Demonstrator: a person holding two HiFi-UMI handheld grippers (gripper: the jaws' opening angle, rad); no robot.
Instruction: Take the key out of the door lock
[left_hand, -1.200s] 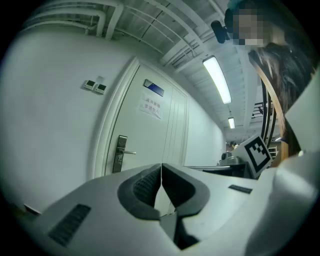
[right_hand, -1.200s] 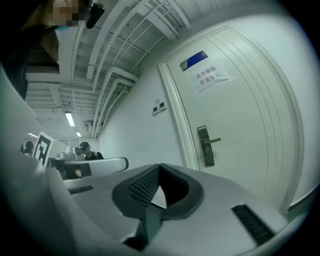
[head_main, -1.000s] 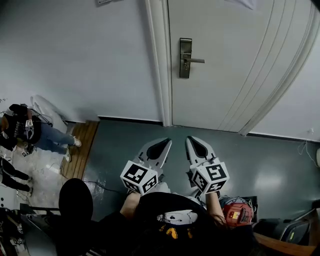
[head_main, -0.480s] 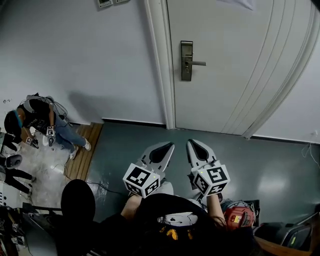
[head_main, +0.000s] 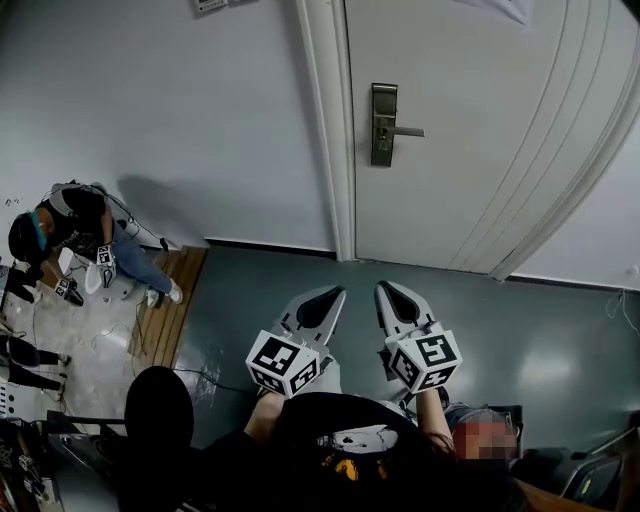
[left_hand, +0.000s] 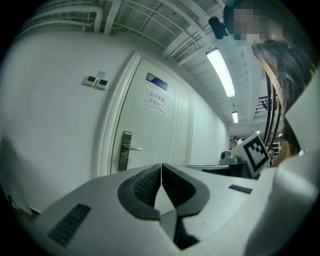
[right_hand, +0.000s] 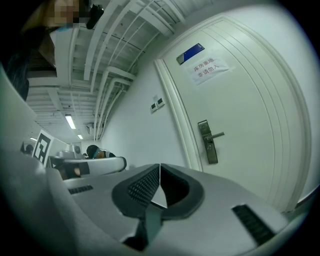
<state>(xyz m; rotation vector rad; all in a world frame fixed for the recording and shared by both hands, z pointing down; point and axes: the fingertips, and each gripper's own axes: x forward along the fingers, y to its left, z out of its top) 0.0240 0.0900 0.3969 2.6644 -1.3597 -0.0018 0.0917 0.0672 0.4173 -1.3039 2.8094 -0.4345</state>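
Observation:
The white door (head_main: 480, 150) is closed, with a metal lock plate (head_main: 384, 124) and a lever handle (head_main: 405, 131) near its left edge. The key is too small to make out in any view. My left gripper (head_main: 335, 292) and right gripper (head_main: 385, 288) hang side by side low over the grey floor, well short of the door and pointing toward it. Both are shut with nothing between their jaws. The left gripper view shows its closed tips (left_hand: 161, 165) below the lock plate (left_hand: 125, 150). In the right gripper view the closed tips (right_hand: 159, 166) sit left of the lock plate (right_hand: 208, 142).
A person (head_main: 75, 235) crouches by the wall at the far left, beside a wooden board (head_main: 165, 305) and cables. The door frame (head_main: 330, 130) borders the lock side. A paper notice (right_hand: 207, 67) is stuck high on the door. Wall switches (left_hand: 95, 81) sit left of the frame.
The head view has shifted, so the lock now sits slightly further right and lower. The person at the left has moved in toward the wall. Both grippers stay shut and have barely moved.

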